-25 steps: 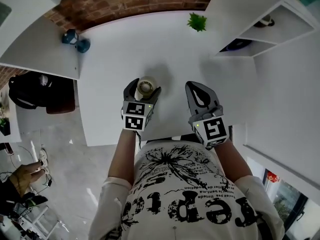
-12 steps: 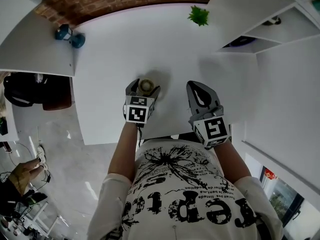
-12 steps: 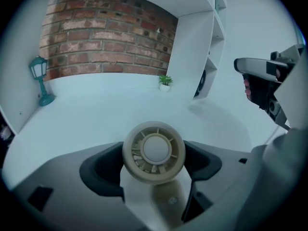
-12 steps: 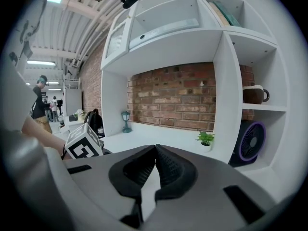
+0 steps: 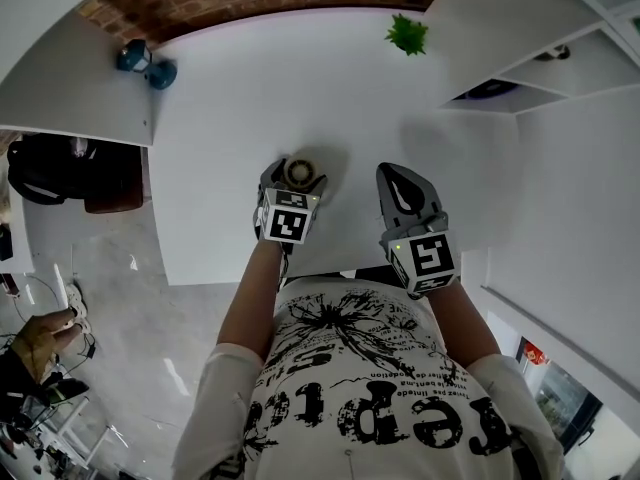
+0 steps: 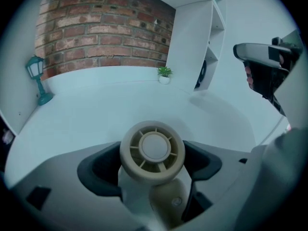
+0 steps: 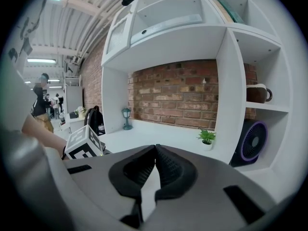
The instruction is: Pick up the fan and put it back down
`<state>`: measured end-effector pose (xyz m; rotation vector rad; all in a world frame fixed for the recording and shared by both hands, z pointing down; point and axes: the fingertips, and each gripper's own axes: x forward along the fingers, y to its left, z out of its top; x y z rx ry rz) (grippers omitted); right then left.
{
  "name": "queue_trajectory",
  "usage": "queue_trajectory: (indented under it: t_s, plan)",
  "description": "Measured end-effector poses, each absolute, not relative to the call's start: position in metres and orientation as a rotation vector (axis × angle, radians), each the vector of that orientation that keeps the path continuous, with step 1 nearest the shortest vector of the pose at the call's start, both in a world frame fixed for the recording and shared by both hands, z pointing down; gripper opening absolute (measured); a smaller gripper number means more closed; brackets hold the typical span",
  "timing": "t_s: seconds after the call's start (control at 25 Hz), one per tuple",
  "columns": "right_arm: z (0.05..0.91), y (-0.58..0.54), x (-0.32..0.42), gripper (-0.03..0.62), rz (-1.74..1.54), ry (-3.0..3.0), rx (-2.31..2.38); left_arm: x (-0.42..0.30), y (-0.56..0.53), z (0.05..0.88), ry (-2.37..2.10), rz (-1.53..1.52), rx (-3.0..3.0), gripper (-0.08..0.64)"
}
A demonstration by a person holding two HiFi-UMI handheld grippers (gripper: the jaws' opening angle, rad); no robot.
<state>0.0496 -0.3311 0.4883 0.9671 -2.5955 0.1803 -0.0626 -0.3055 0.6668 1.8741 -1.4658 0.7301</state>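
A small beige fan (image 5: 297,172) with a round grille stands near the front of the white table (image 5: 230,108). In the left gripper view its head (image 6: 152,151) fills the gap between the dark pads, which press on both sides. My left gripper (image 5: 294,180) is shut on it. Whether the fan's base rests on the table or hangs just above it, I cannot tell. My right gripper (image 5: 405,190) hovers over the table's front edge a hand's width to the right, its jaws closed together (image 7: 155,150) with nothing in them.
A teal lamp (image 5: 145,61) stands at the back left and a small green plant (image 5: 407,34) at the back right. The white shelf unit (image 5: 560,78) on the right holds a dark purple-rimmed fan (image 7: 252,141) and a mug (image 7: 257,93). A black bag (image 5: 60,173) lies left of the table.
The left gripper's jaws, spread wide around the fan a second ago, have drawn in onto it. The right gripper has stayed where it was.
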Motion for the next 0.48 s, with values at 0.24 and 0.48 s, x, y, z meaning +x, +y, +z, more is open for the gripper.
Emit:
queue_trajectory:
  t_s: [0.24, 0.48]
  plan:
    - [0.48, -0.33, 0.053, 0.014, 0.166, -2.605, 0.977, -0.066, -0.309, 0.638, -1.508, 0.663, 1.887, 0.379]
    - [0.466, -0.321, 0.058, 0.014, 0.133, -2.635, 0.985, -0.069, -0.313, 0.565, -1.631, 0.465, 2.0, 0.377]
